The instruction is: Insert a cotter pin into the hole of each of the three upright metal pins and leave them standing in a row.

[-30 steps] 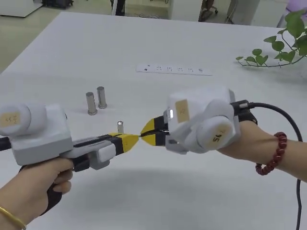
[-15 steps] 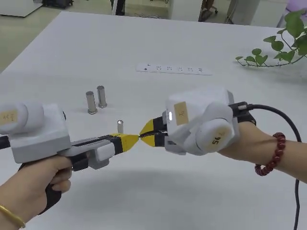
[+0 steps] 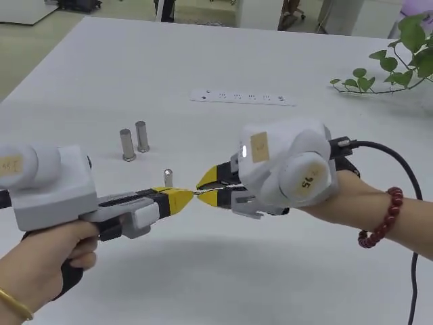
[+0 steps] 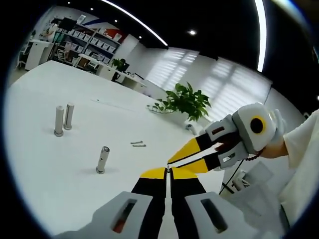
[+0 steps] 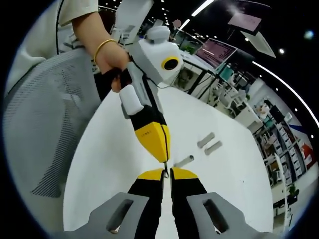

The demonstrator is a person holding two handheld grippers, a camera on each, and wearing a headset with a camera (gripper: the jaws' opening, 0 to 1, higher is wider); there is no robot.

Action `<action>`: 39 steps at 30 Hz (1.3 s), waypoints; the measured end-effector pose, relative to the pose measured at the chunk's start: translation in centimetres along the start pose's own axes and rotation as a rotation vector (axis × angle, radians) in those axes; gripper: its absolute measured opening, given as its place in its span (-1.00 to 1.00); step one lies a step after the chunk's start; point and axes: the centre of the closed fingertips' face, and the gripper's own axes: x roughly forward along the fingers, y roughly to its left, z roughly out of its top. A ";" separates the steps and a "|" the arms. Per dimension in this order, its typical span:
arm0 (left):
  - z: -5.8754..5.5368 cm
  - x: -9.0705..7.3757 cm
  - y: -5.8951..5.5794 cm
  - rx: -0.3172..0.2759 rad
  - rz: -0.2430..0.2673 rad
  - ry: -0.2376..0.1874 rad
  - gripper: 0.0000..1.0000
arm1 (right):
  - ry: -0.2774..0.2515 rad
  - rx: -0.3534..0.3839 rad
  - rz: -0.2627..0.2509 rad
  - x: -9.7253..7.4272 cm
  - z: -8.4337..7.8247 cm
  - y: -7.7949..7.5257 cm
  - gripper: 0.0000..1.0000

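Change since a second ago is slight: the right gripper (image 3: pixel 205 189) has rolled a little, so its round side face is turned more towards the head camera, while its yellow tips have stayed nose to nose with those of the left gripper (image 3: pixel 184 196). The upright pins have kept their places on the white table (image 3: pixel 270 271).

By count there are three metal pins, all standing. Two of them, the paired metal pins (image 3: pixel 126 145), stand just beside each other, and the lone metal pin (image 3: pixel 168 177) is apart from them and nearer the grippers. There are three cotter pins too. One, the held cotter pin (image 3: pixel 197 193), bridges the two sets of tips, and two loose cotter pins (image 4: pixel 138 144) lie side by side on the table in the left gripper view, at about 11 o'clock from that gripper's tips.

Both grippers are clamped on the held cotter pin. The left jaws are pressed together on one end, leaving only a thin slit between them, and the right jaws are pinched in on the other end. The pin is a thin sliver running tip to tip, above the table surface.

From the meeting point in the head view the lone metal pin stands close by at 10 o'clock, untouched by either gripper. The paired metal pins are also at 10 o'clock but farther off, and a power strip (image 3: pixel 243 98) lies well beyond at 12 o'clock
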 end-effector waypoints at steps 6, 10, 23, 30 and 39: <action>-0.4 -0.2 -0.2 0.100 -0.007 0.026 -1.00 | -0.029 0.109 0.034 -0.3 -0.2 0.2 -0.84; -0.7 -0.3 -0.4 0.154 -0.018 0.044 -1.00 | -0.070 0.240 0.094 -0.3 -0.2 0.9 -0.82; -1.5 -0.3 -1.6 0.272 -0.102 0.104 -1.00 | -0.102 0.354 0.195 -0.4 -0.7 2.4 -0.80; -2.0 -0.2 -2.5 0.278 -0.157 0.118 -1.00 | -0.097 0.359 0.223 -0.4 -0.9 3.2 -0.82; -2.2 -0.4 -2.8 0.300 -0.178 0.124 -1.00 | -0.096 0.357 0.247 -0.5 -0.8 3.8 -0.88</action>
